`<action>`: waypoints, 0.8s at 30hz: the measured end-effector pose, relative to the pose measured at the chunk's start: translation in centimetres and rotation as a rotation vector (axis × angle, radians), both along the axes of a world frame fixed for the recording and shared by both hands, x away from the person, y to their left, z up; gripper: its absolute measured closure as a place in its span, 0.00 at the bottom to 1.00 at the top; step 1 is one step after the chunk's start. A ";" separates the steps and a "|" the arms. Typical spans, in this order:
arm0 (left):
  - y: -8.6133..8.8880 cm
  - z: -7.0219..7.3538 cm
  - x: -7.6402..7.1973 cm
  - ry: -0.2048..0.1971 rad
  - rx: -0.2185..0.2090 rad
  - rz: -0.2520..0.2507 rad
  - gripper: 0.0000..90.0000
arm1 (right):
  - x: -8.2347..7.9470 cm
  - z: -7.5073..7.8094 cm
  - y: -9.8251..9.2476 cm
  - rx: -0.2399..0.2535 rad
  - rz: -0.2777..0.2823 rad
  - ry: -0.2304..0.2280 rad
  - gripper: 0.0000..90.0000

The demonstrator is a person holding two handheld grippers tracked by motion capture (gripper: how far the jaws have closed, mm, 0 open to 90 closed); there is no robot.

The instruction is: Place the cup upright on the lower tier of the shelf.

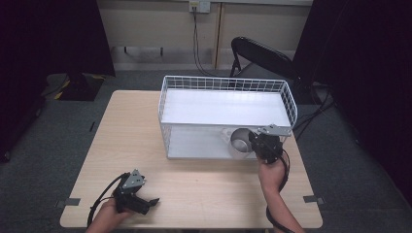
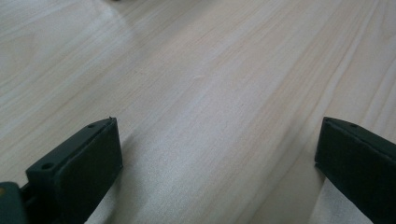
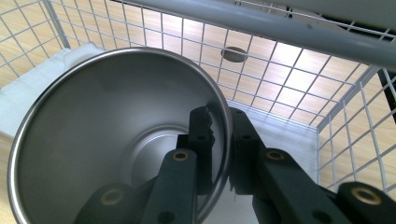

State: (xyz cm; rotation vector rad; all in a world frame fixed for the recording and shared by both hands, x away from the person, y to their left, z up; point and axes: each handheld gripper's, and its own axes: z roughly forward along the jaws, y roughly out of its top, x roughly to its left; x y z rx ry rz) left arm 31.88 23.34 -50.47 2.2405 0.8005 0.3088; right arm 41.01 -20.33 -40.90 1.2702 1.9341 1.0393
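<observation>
resting low at the near-left corner of the table [image 1: 194,194], left gripper [image 1: 145,203] is idle: jaws wide apart, nothing but bare wood between them in the left gripper view, pads [image 2: 88,163] just over the tabletop. it sits well apart from the work.

moving right: white wire rack [image 1: 223,83] stands mid-table toward the far side, two shelves, open front facing the person. steel cup [image 1: 239,141] is on its side at the right end of the lower shelf, mouth toward the person.

right gripper [image 1: 262,143] is the one on it, clamped on the cup wall [image 3: 224,140] at the rim, one jaw inside the bore, one outside. cup axis runs roughly along the gripper's line, base deeper into the rack. upper shelf rail [image 3: 280,28] passes close above the rim, so my read is the next move has to go level, not up.
</observation>
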 end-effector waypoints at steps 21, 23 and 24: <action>0.0 0.0 0.0 0.000 0.000 0.000 0.00 | 0.5 -0.9 0.6 -0.001 -0.025 -0.028 0.91; 0.0 0.0 0.0 0.000 0.000 0.000 0.00 | 0.6 -0.9 0.6 0.002 -0.027 -0.028 0.91; 0.0 0.0 0.0 0.000 0.000 0.000 0.00 | 0.7 -1.0 0.6 0.003 -0.027 -0.027 0.91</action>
